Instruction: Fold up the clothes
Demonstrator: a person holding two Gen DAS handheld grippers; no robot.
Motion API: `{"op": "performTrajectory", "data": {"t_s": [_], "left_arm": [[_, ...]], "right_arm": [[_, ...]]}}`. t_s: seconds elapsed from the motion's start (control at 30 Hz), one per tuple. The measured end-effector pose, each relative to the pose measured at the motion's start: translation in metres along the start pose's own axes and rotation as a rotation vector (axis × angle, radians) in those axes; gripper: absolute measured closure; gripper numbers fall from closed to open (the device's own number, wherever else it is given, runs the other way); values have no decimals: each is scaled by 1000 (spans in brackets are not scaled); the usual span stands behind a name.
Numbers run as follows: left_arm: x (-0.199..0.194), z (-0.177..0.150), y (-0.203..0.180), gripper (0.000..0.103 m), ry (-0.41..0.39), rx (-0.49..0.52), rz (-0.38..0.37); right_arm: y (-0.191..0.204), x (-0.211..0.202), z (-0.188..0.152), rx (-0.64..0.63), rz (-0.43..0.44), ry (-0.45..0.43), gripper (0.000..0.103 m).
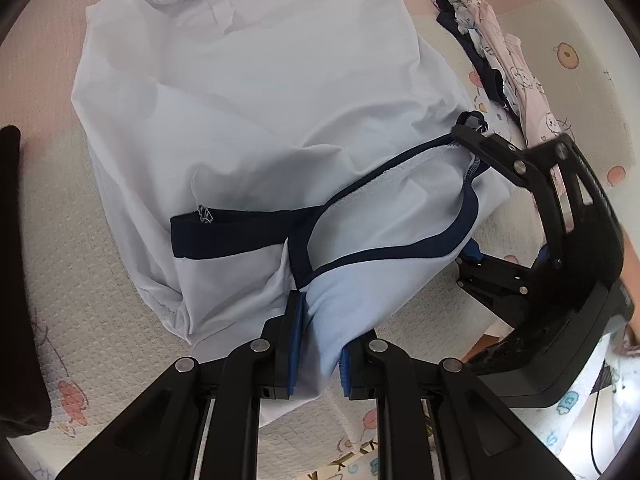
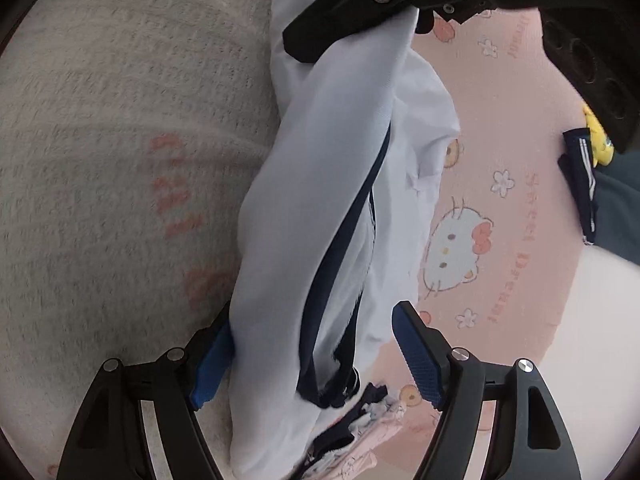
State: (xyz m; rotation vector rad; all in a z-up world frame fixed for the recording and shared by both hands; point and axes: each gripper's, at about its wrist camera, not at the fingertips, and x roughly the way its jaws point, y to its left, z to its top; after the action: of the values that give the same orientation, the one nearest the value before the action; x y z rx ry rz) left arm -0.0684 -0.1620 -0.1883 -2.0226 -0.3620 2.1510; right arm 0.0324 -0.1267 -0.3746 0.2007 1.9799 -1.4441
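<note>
Left gripper point(image 1: 318, 344) points steeply down, pads pinched on the white navy-trimmed shirt point(image 1: 248, 92). Right gripper point(image 2: 316, 360) stands wide, slanting down, the shirt's hem loose between its jaws. Shirt lies mid-bed on a pink-and-cream cartoon-print blanket point(image 2: 500, 220); folded clothes point(image 1: 504, 60) near its edge.

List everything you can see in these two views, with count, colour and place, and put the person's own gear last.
white garment: one, white with navy trim, centre of the bedspread
bedspread: one, cream and pink cartoon print, under everything
small clothes pile: one, pink, white and navy, far right
dark cloth: one, black, left edge
left hand-held gripper: one, black with blue pads, shut on the garment
right hand-held gripper: one, black with blue pads, open around the trim
</note>
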Motion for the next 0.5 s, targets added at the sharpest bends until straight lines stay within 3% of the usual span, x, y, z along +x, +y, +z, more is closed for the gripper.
{"op": "performTrajectory", "data": {"t_s": [0.03, 0.1, 0.13, 0.27, 0.5], "left_arm": [[1, -2, -7, 90, 0, 5, 4], [4, 3, -6, 90, 2, 15, 15], [7, 8, -2, 90, 3, 22, 21], [11, 10, -5, 89, 15, 52, 38], [9, 13, -16, 89, 39, 164, 94]], "right_arm": [[-3, -1, -1, 14, 26, -15, 30], [-8, -2, -3, 50, 121, -29, 53], [-9, -2, -4, 66, 159, -31, 57], [-21, 1, -6, 192, 327, -23, 67], [-73, 47, -40, 632, 847, 2, 66]]}}
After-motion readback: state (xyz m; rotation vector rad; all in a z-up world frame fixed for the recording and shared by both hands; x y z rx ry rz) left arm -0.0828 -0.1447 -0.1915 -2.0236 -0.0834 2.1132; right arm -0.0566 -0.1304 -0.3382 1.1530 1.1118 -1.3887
